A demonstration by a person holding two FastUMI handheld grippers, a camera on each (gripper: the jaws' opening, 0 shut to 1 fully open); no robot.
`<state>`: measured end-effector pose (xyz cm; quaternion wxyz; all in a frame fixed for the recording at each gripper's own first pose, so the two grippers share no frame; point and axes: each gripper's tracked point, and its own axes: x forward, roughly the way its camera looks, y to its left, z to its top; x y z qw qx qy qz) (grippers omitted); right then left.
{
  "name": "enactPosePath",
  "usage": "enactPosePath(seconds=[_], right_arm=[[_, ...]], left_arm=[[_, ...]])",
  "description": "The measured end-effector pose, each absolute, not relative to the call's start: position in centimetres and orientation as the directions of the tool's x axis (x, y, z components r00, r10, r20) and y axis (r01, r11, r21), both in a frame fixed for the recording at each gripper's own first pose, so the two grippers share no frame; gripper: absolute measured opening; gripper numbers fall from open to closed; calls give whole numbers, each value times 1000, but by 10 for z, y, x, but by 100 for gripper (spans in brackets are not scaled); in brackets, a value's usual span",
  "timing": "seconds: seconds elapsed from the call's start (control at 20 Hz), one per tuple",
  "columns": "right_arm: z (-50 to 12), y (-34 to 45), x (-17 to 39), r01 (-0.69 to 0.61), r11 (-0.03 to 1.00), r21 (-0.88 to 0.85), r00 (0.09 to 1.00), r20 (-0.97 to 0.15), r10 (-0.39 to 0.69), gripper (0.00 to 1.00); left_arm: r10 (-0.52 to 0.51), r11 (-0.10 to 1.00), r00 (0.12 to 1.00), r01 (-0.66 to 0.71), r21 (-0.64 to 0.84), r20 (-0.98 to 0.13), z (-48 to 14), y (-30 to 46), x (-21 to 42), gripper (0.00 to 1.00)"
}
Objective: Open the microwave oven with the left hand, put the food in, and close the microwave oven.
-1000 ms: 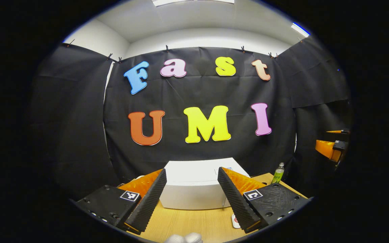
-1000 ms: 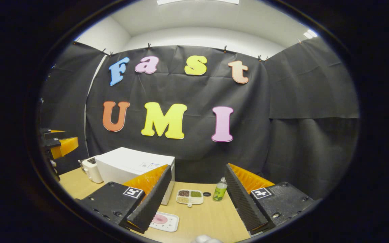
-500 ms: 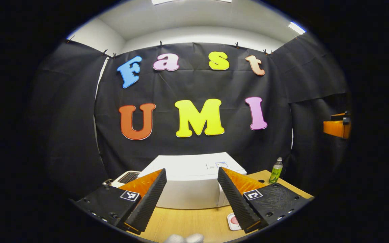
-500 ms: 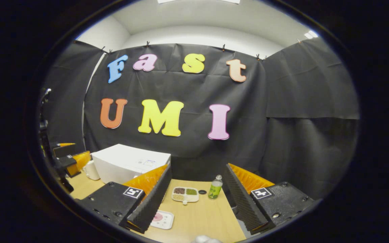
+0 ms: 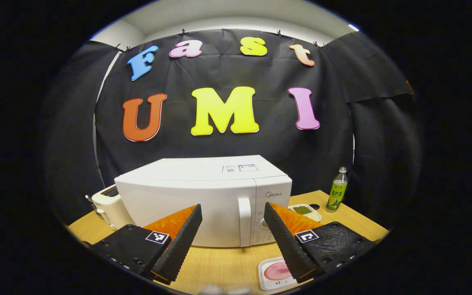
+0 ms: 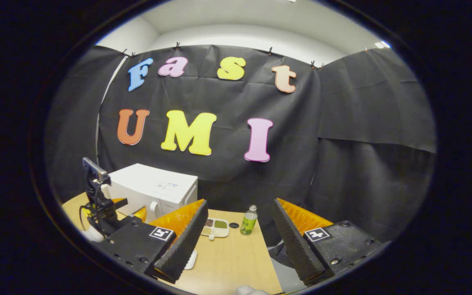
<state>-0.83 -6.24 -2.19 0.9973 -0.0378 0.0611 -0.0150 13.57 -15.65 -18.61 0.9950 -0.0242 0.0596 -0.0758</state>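
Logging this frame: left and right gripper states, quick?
Left gripper: open, empty, facing the microwave.
Right gripper: open, empty, above the table.

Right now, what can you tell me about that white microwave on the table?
The microwave is a white box with a smooth, glossy shell, standing upright on the wooden table against the black cloth wall. Its door is shut. A vertical white handle runs down the door's right edge, with a control panel and knob beside it. Small stickers lie on its top. A white toaster stands close at its left. The left gripper is open before it, not touching.
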Motion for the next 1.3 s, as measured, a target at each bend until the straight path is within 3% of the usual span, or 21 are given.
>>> enactPosePath(seconds=[0.3,0.4,0.45,0.55,0.6,0.7,0.75,1.05,1.15,1.2,1.3], right_arm=[[-29,-72,-16,42,994,-102,985,-161,-58,100],[-31,-72,-14,39,994,-103,984,-171,-56,96],[-32,-70,-13,39,994,-103,983,-176,-56,100],[-36,-69,-10,36,994,-100,980,-190,-54,96],[-38,-69,-9,35,995,-96,979,-197,-54,100],[-38,-69,-8,36,995,-95,978,-203,-54,97],[-38,-69,-7,36,994,-99,977,-206,-56,96],[-36,-61,-7,27,994,-109,976,-210,-50,96],[-36,-59,-8,26,993,-117,976,-210,-50,96],[-35,-58,-7,26,993,-115,977,-209,-50,96],[-35,-54,-8,24,993,-117,977,-208,-48,96]], left_arm=[[-123,989,976,104,-108,-180,-232,-168,178,92],[-109,992,979,96,-81,-175,-234,-167,183,84],[-105,993,981,94,-75,-164,-235,-168,186,72],[-129,990,976,119,-70,-173,-242,-175,191,59],[-133,990,975,122,-70,-177,-246,-175,192,57],[-143,989,974,132,-72,-176,-249,-179,192,53],[-141,990,974,133,-56,-176,-249,-179,193,31],[-161,986,971,150,-74,-175,-249,-181,189,14],[-160,986,972,149,-76,-172,-248,-179,185,14],[-161,986,972,150,-75,-169,-249,-179,188,7],[-169,985,972,162,-58,-164,-249,-179,188,8]])
